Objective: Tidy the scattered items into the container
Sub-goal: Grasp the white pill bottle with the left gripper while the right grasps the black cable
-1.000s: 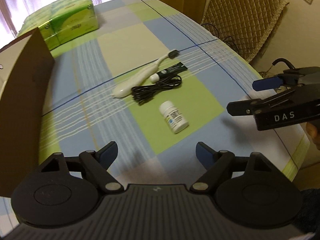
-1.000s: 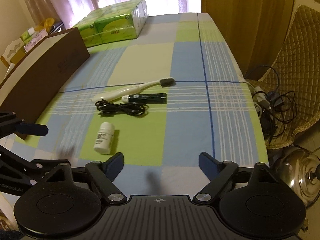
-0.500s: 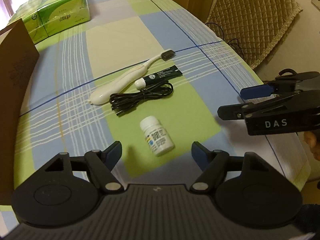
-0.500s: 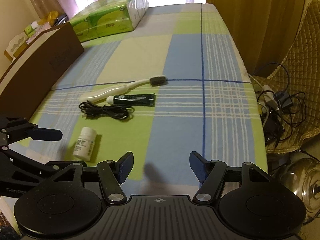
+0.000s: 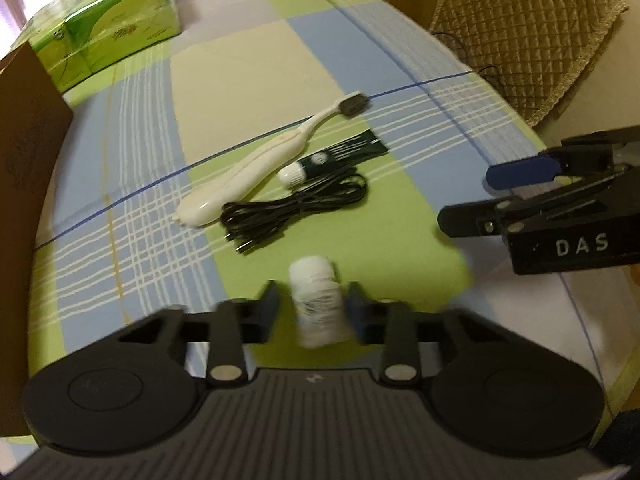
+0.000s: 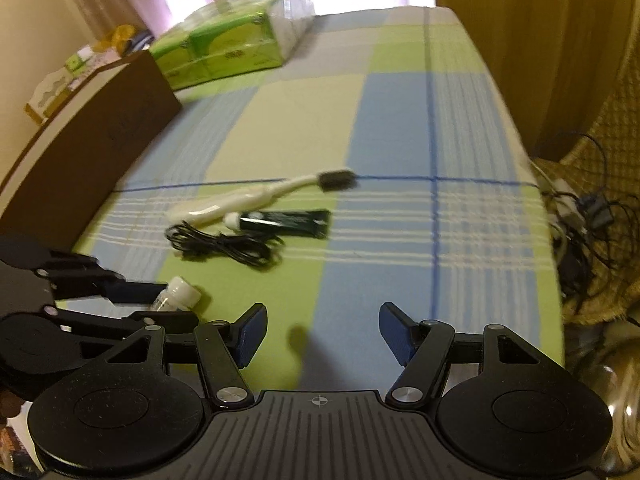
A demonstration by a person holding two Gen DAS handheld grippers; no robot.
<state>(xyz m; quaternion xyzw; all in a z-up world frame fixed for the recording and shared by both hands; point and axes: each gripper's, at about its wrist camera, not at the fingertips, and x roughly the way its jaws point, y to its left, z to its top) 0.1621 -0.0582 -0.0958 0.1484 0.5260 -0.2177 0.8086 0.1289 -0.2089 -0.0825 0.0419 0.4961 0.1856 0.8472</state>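
Note:
A white pill bottle (image 5: 318, 300) lies on the checked tablecloth, and my left gripper (image 5: 314, 306) is shut on it, one pad on each side. The right wrist view shows the same bottle (image 6: 178, 292) held by the left gripper (image 6: 160, 304). Beyond it lie a white toothbrush (image 5: 256, 168), a small black tube with a white cap (image 5: 332, 156) and a coiled black cable (image 5: 292, 208). The brown box (image 5: 24, 140) stands along the table's left side. My right gripper (image 6: 320, 332) hangs open over the near right of the table, empty.
A green pack of tissues (image 5: 108, 40) sits at the far left end of the table. A quilted chair (image 5: 520, 28) stands past the right edge. Cables and a metal pot lid (image 6: 616, 392) lie on the floor to the right.
My left gripper moved forward and its fingers closed from wide open onto the pill bottle. The right gripper drifted slightly and stays open.

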